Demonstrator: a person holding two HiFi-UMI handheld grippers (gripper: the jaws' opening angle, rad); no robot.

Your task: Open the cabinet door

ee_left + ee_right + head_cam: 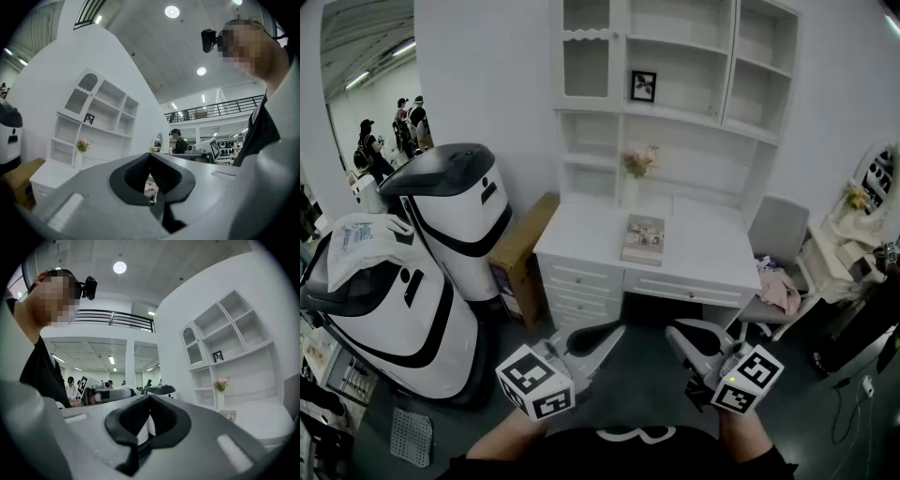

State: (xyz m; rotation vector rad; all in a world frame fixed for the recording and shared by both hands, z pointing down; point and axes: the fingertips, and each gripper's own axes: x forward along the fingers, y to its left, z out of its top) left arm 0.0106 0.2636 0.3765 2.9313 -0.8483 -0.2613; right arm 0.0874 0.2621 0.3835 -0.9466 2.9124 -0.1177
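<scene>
I read the left tool (616,330) and right tool (673,332) as matt grey plastic with black ribbed pads (135,174). The cabinet (619,56) and its tabletop (694,248) look smooth, white-painted, low-sheen. The two machine housings (455,211) beside it are glossy white plastic. The floor (643,377) is matt grey.

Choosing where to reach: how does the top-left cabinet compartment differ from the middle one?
The top-left compartment is narrow and fronted by a closed door with scalloped trim; the middle compartment is wider and open. The left looks empty; the middle holds a picture frame. Both are white.
</scene>
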